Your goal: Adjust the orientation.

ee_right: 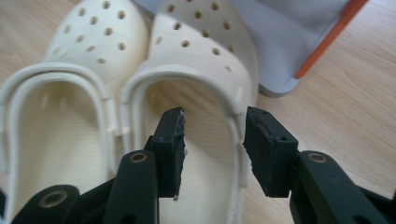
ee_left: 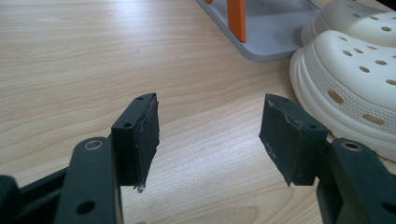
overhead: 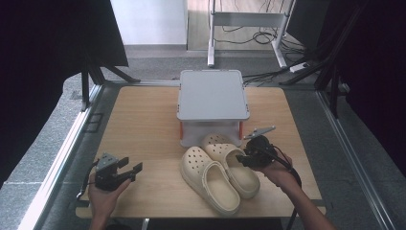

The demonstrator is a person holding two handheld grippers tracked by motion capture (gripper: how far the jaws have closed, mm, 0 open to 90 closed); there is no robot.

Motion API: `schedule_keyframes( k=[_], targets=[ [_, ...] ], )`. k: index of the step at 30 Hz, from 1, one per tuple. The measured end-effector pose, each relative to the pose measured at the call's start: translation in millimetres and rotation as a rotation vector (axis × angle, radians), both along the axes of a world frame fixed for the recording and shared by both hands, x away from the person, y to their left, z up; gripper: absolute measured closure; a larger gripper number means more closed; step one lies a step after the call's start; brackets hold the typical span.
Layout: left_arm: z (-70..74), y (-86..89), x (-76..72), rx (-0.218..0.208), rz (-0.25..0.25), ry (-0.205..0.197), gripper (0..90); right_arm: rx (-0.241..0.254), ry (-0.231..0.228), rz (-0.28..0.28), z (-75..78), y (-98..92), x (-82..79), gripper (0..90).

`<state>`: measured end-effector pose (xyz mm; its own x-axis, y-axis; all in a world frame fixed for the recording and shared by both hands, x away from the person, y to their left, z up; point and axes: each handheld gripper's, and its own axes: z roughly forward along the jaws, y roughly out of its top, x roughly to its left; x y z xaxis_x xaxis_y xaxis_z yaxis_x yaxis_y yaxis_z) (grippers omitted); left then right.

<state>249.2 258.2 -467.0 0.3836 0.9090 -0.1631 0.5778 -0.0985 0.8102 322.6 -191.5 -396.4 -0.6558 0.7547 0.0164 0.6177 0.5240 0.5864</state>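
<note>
Left hand-held gripper (overhead: 135, 170): jaws spread wide with nothing between them, over bare worktop (overhead: 143, 120) near its front left corner, well apart from the clogs.
Left clog (overhead: 209, 178): cream, holed toe, flat on the worktop, toe pointing toward the shelf, side touching its twin.
Right clog (overhead: 231, 163): cream, just in front of the shelf, its outer heel rim beside the right jaws.
Right hand-held gripper (overhead: 242, 159): jaws about half open, gripping nothing; in the right gripper view they stood over the right clog's opening and outer rim.
Shelf (overhead: 213, 96): grey two-tier stand with orange posts, behind the clogs.
Count: two hand-held grippers, two clogs, one shelf.
</note>
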Motion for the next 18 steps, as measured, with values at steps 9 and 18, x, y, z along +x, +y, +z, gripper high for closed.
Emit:
schedule_keyframes(
  k=[9,18],
  targets=[
    [0.0,0.1,0.1,0.003,-0.001,0.001,38.0,0.024,0.017,0.034,-9.8,10.6,-5.4,57.0],
    [0.1,0.0,-0.2,0.001,-0.001,0.001,38.1,0.026,0.036,0.058,-16.8,23.5,-9.6,54.4]
  ],
)
